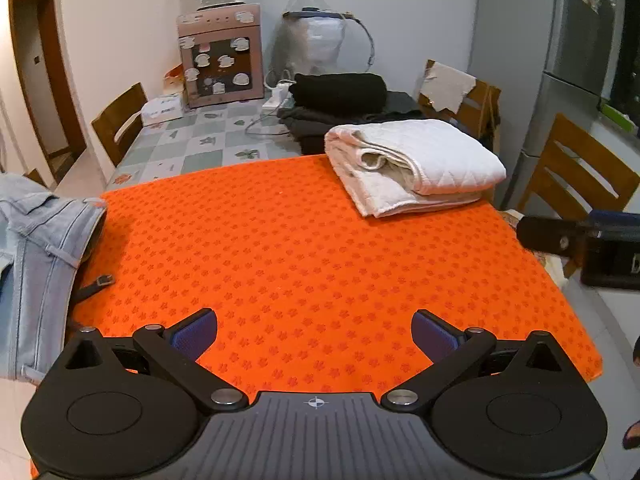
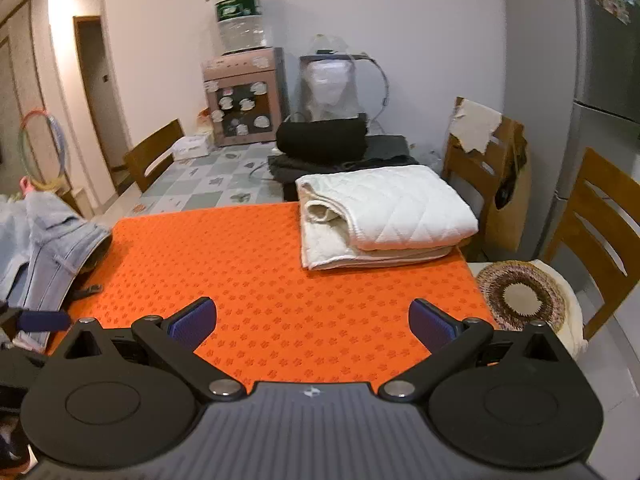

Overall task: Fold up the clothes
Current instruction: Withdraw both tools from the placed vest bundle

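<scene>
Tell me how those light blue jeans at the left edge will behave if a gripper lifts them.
The jeans already drape limply over the orange mat's edge, so they would probably sag and unfold. Denim with a belt attached likely feels fairly heavy and may swing.

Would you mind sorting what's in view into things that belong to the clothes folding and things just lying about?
Belongs to the job: jeans, orange mat, folded white quilt, dark folded pile, left gripper, right gripper.

Lying about: water dispenser, round woven mat, chairs.
</scene>
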